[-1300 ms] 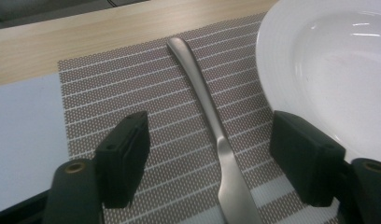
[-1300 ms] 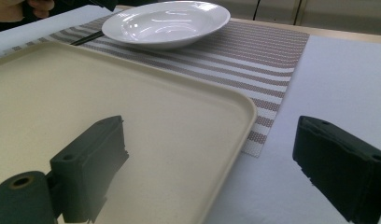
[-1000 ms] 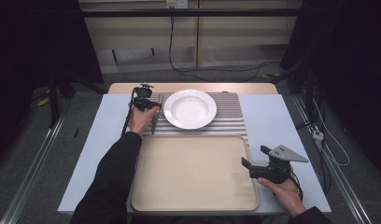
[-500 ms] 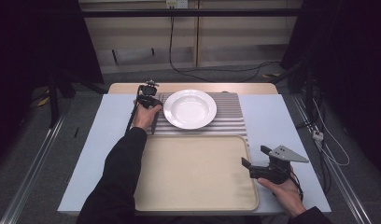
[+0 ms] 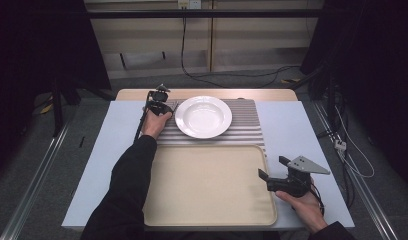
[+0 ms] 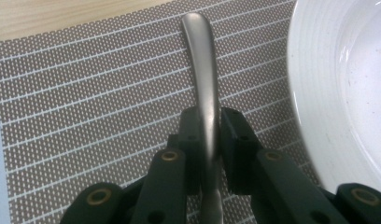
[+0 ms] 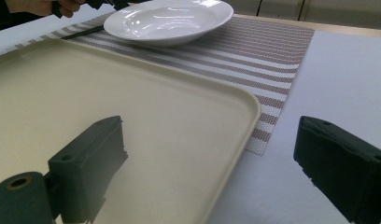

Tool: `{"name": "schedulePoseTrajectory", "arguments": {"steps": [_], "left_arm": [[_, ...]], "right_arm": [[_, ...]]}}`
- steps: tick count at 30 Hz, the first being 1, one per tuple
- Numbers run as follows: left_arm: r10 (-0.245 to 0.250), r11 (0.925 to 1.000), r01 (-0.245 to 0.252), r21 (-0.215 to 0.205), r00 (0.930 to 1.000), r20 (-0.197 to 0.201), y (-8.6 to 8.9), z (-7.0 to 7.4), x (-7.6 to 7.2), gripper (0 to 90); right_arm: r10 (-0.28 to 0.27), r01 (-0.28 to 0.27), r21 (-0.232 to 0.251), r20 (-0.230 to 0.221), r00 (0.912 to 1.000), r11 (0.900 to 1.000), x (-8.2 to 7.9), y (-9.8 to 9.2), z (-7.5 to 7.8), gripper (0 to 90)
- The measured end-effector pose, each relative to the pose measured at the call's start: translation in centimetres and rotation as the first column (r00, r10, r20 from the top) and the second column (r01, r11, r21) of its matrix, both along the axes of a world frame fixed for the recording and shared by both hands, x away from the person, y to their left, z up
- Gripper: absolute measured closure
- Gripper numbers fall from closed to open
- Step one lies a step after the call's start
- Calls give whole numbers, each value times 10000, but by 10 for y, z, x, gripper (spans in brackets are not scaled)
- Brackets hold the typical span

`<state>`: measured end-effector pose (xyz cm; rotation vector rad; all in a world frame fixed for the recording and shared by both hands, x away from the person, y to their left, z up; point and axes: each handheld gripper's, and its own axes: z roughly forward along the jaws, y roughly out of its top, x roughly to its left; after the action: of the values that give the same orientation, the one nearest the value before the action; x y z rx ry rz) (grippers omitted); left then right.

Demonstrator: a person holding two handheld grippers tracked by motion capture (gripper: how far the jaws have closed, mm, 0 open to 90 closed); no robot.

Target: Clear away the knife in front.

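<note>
Clamping the utensil handle [image 6: 203,88] in my left gripper [image 6: 208,126] at upper left, having advanced beside the plate [image 5: 203,116]; right gripper [image 5: 273,176] idling agape.

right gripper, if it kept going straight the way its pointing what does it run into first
Probably the cream tray. The right gripper is open with its jaws spread across the tray's near right corner, aimed over the tray toward the white plate on the striped placemat. If it clears the rim, the plate looks next; depth is unclear.
</note>
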<state>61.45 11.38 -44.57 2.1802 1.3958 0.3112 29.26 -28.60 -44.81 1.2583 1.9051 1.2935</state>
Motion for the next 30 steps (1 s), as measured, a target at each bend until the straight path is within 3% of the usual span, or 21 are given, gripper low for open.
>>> {"name": "schedulePoseTrajectory", "arguments": {"steps": [4, 7, 8, 17, 30], "left_arm": [[-113, 9997, 113, 208, 9999, -20, -1, 1, -1, 786], [-59, 9999, 59, 86, 10000, 24, -1, 0, -2, 785], [-93, 9997, 92, 234, 9999, 62, -1, 0, -2, 786], [-206, 9998, 207, 35, 9996, -214, 2, 2, 0, 798], [-457, 9984, 464, 309, 9987, -220, -1, 3, -2, 799]], "right_arm": [[10, -10, -38, -9, 10000, 10000, 0, 0, 0, 87], [15, -15, -59, -10, 10000, 10000, 0, 0, 0, 87], [15, -15, -43, -21, 10000, 10000, 0, 0, 0, 87], [17, -17, -18, -62, 10000, 10000, 0, 1, 0, 88], [-10, 9, -62, -128, 9999, 10000, 1, 1, -1, 89]]}}
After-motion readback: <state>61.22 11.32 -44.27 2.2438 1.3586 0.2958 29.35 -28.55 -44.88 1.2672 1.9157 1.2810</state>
